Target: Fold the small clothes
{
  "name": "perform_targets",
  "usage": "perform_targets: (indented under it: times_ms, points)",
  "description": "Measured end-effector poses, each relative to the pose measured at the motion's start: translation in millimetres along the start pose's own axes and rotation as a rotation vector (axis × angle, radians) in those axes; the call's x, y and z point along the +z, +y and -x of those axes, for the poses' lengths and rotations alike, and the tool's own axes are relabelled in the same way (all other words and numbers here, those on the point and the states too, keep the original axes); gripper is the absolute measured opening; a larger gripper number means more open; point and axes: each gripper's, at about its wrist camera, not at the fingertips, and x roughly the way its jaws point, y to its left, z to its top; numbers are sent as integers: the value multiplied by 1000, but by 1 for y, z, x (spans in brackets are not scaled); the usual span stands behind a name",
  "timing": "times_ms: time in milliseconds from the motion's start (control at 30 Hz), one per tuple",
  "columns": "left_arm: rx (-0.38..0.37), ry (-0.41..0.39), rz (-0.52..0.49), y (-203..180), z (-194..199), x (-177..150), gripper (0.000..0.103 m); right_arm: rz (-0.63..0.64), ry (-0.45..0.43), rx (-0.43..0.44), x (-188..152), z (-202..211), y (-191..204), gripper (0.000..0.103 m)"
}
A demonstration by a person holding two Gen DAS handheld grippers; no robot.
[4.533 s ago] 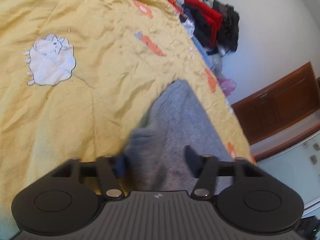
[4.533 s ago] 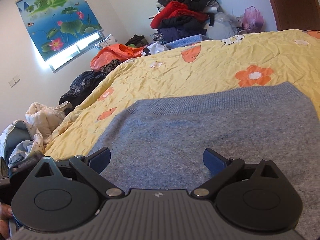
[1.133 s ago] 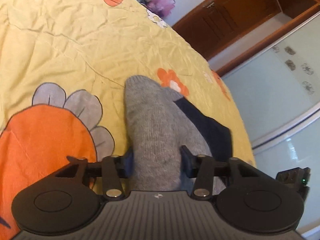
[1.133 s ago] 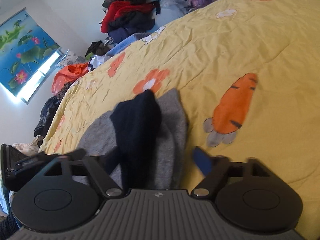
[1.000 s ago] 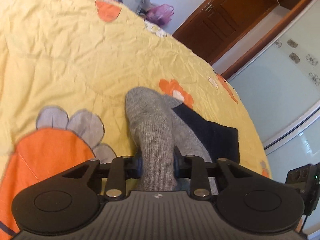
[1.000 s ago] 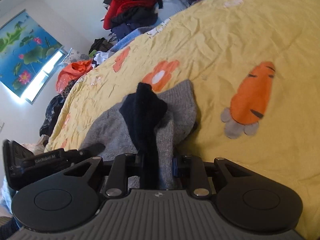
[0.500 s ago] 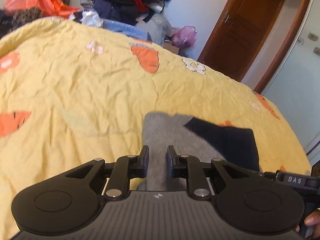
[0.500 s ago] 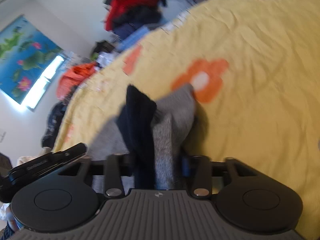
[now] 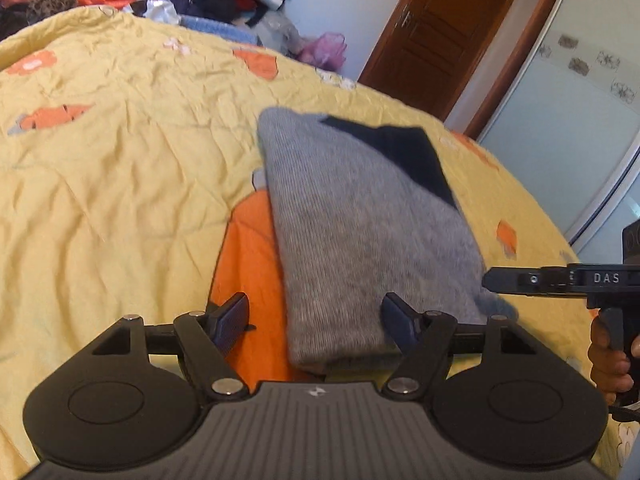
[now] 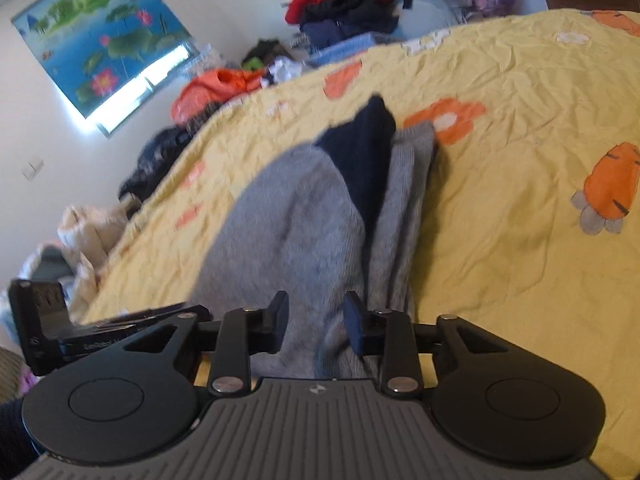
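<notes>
Grey sweater lying folded on the yellow bed quilt, navy panel at 1 o'clock, presumably set down to settle the fold. Left gripper wide open, jaws straddling the near hem, gripping nothing. Right gripper part open, knit between the jaws, grip uncertain. Only the right view showing stacked layers edge-on; only the left showing the flat top face
</notes>
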Motion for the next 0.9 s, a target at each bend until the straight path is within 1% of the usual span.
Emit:
perform_targets:
  times_ms: [100, 133, 167, 267, 333, 367, 433, 533, 567, 600, 633, 667, 700, 733, 767, 833, 900]
  points:
    - [3, -2, -11, -4, -1, 0, 73, 38, 33, -36, -4, -10, 6, 29]
    - [-2, -3, -9, -4, -1, 1, 73, 54, 38, -68, -4, -13, 8, 29]
    - [-9, -4, -6, -5, 0, 1, 73, 60, 33, -82, -4, -13, 9, 29]
    - [-16, 2, -10, -5, 1, 0, 73, 11, -10, -61, 2, 0, 3, 30]
    - [-13, 3, -16, -6, 0, -1, 73, 1, -30, -58, 4, 7, -1, 33]
    - [-11, 2, -22, -7, -1, -1, 73, -10, -21, -54, 5, 6, -5, 37]
    - [-8, 4, -27, -8, -2, -1, 73, -24, 18, -41, 4, 0, -10, 37]
    - [-6, 3, -29, -9, -3, 0, 73, -36, 67, -23, -1, -15, -11, 37]
    - [-3, 1, -33, -10, -4, 0, 73, -46, 70, -12, -3, -18, -12, 37]
    - [0, 1, -37, -11, -4, 0, 73, -56, 66, -1, -4, -19, -13, 28]
    - [5, 5, -39, -13, -4, 0, 71, -69, 67, 7, -3, -19, -14, 18]
    - [6, 18, -42, -13, -4, 2, 54, -81, 65, 21, -4, -18, -15, 16]
    - [-5, 42, -45, -12, -4, 3, 44, -79, 42, 41, -4, -12, -14, 16]
    - [-10, 64, -47, -11, -3, 5, 40, -78, 27, 46, -5, -5, -14, 15]
    - [-7, 75, -54, -9, -2, 5, 39, -82, 14, 44, -6, 3, -14, 15]
    - [-6, 79, -83, -7, -2, 4, 36, -116, -7, 24, -12, 16, -24, 14]
    - [2, 75, -98, -8, -3, 3, 36, -138, 31, 9, -23, 9, -33, 14]
